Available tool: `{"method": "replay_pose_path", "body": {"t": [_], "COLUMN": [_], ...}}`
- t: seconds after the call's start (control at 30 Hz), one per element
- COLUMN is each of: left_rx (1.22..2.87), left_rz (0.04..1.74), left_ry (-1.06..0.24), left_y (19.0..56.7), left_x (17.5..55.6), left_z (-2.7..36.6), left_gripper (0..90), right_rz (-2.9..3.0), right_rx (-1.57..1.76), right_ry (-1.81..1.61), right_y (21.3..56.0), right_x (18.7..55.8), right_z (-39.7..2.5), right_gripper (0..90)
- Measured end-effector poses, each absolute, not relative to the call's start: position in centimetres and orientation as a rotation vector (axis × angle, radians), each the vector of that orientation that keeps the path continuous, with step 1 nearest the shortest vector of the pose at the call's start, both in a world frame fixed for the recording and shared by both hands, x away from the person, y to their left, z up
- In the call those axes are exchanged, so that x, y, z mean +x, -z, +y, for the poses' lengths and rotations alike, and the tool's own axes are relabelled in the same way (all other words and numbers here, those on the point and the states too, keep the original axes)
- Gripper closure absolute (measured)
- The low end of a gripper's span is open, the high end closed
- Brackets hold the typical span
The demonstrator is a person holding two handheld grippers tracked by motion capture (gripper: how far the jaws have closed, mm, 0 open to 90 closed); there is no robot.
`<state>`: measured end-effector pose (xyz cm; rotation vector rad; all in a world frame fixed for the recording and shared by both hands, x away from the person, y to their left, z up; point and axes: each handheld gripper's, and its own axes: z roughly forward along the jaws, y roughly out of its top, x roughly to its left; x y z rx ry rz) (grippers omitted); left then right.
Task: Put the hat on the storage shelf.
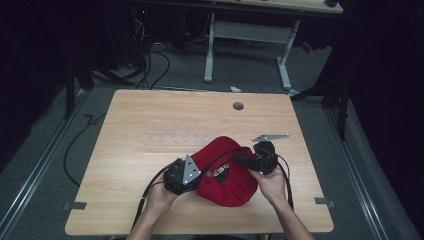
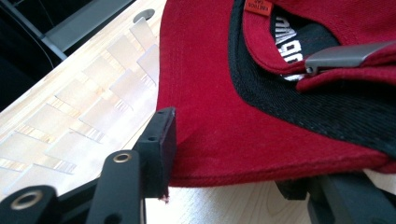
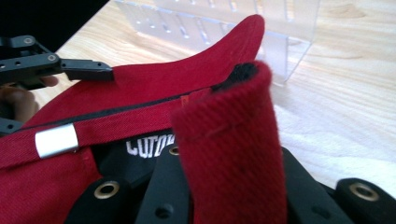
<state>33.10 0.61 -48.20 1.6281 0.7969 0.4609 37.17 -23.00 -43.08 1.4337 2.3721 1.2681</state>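
We hold a red baseball cap (image 1: 223, 172) upside down near the front edge of the wooden desk (image 1: 125, 150), one gripper at each side. Our left gripper (image 1: 181, 174) has its fingers clamped on the edge of the stiff, curved brim; our right gripper (image 1: 255, 161) has its fingers closed on a fold of the back strap. The step in hand looks like turning or straightening the cap. The next move probably calls for both hands to lift and rotate together, so the soft crown does not sag or slip free. The cloth is a coarse red twill with a black sweatband inside, white lettering, and a small metal buckle (image 3: 56, 140) on the strap. A clear plastic rack (image 3: 224, 18) stands just beyond.
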Motion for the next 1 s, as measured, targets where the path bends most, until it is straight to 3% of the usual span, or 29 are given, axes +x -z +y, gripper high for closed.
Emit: {"method": "replay_pose_path", "body": {"t": [0.23, 0.4, 0.83, 1.0], "left_rx": [1.601, 1.64, 1.75, 1.666], "left_rz": [0.808, 0.763, 0.696, 0.773], "left_ry": [-0.286, -0.291, -0.3, -0.276], "left_y": [47.2, 46.7, 46.0, 45.4], "left_x": [32.1, 30.9, 29.7, 30.2], "left_z": [2.4, 2.9, 2.6, 4.1], "left_gripper": [66.2, 72.7, 84.7, 85.3], "right_rz": [2.431, 2.471, 2.276, 2.154], "right_rx": [1.404, 1.372, 1.407, 1.363], "right_ry": [-1.347, -1.424, -1.619, -1.648], "right_y": [43.0, 42.7, 41.0, 38.7], "right_x": [36.4, 36.1, 37.1, 37.0], "right_z": [-23.3, -23.1, -25.4, -26.7], "right_gripper": [80.8, 74.0, 51.8, 46.3]}}
